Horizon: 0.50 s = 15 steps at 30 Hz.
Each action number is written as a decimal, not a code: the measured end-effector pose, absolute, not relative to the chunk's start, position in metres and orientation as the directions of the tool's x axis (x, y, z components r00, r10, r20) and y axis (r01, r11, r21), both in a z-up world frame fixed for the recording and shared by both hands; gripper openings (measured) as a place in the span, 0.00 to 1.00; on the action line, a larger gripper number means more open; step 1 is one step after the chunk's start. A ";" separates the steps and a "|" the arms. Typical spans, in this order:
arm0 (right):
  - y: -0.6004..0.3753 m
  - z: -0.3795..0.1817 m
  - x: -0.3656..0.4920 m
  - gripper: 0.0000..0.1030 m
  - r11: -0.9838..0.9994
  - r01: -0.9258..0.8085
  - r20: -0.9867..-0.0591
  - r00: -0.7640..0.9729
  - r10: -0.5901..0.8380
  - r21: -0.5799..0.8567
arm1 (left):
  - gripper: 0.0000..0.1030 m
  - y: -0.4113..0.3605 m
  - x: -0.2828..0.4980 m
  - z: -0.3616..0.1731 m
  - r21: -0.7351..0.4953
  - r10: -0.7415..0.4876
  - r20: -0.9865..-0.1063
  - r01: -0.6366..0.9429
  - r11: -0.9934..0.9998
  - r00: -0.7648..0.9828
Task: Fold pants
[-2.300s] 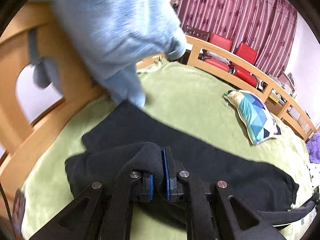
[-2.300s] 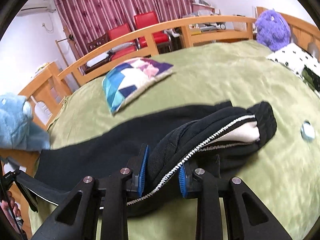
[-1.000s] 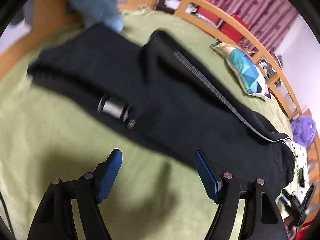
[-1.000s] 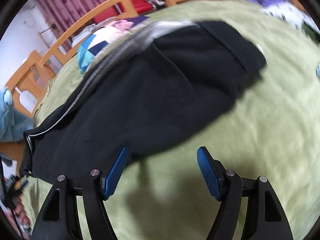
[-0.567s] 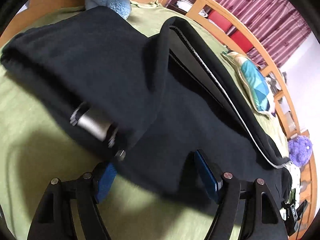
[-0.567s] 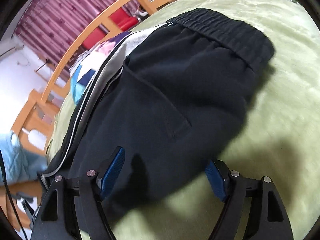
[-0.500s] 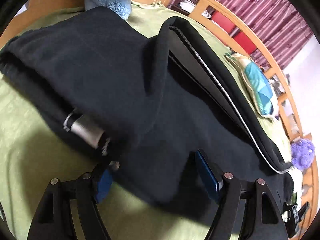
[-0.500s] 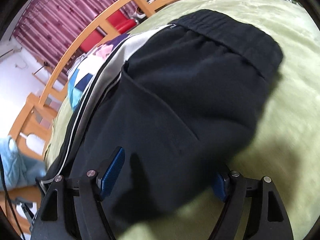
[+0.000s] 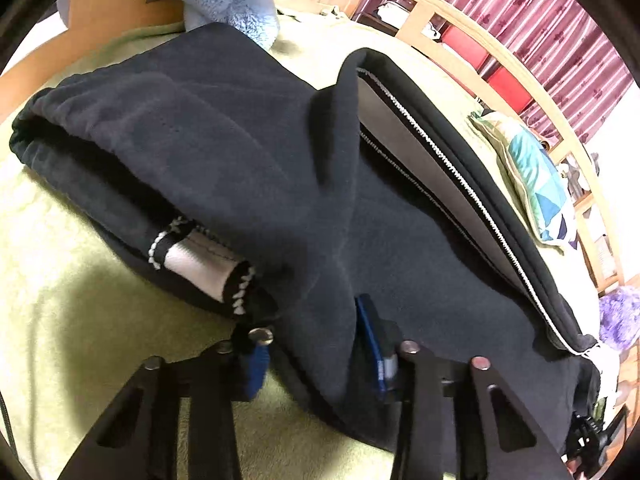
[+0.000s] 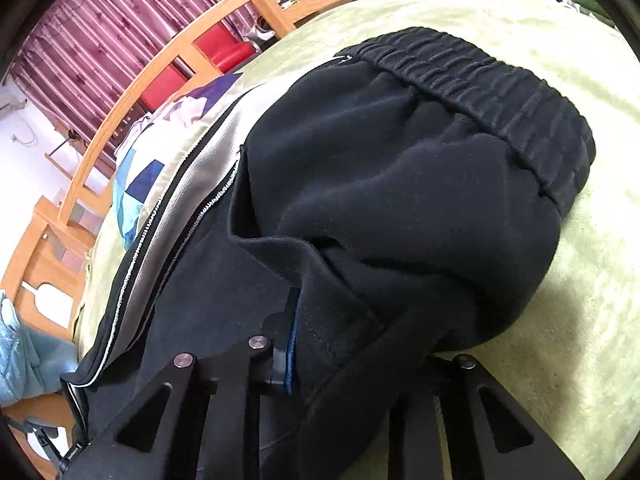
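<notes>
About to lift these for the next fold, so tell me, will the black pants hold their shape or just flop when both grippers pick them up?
Probably flop: the black pants already sag and crease in soft folds on the green blanket. The thick fleecy cloth looks grippy, so slipping seems unlikely. The bunched elastic waistband may hang heavier on that side.
</notes>
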State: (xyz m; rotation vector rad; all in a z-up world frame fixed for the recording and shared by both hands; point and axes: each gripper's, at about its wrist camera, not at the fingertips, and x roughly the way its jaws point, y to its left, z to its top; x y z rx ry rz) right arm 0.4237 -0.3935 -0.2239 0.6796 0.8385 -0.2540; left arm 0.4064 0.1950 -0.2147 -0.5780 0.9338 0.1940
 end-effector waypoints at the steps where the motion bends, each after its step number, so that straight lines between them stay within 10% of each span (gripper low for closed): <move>1: -0.392 -0.223 0.424 0.19 0.764 0.464 -0.756 0.653 0.047 0.448 | 0.30 0.196 0.405 -0.214 -0.389 -0.092 -0.802 -0.400 0.830 0.590; 15: -0.397 -0.187 0.398 0.13 0.773 0.441 -0.725 0.688 0.037 0.457 | 0.16 0.191 0.383 -0.190 -0.407 -0.113 -0.778 -0.358 0.840 0.618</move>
